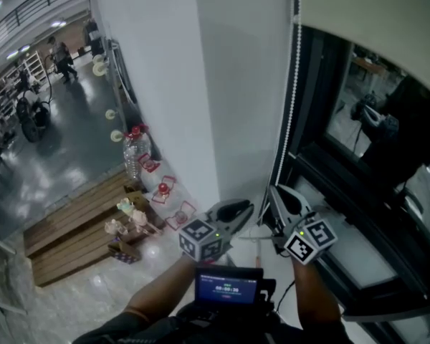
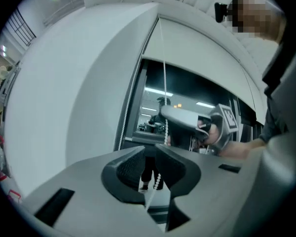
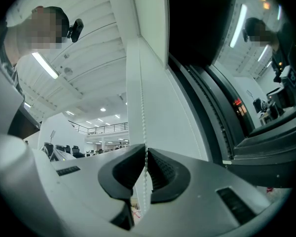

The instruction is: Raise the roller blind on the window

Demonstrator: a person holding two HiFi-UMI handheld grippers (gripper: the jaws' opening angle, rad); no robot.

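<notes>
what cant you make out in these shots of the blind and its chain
- Head view: the top of the bead chain and the roller blind above its fabric, cut off by the upper edge.
- Head view: the chain's lower end, hidden behind the right gripper.
- Head view: things on the wooden steps, too small to name.
- Head view: outside the window glass, dark, only reflections.

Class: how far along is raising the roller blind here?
Done: the roller blind already clears the lower window glass. In hand: the right tool clamps the bead chain; the left tool stands open around it. Left: the blind covers the upper glass, so more pulls seem needed.
</notes>
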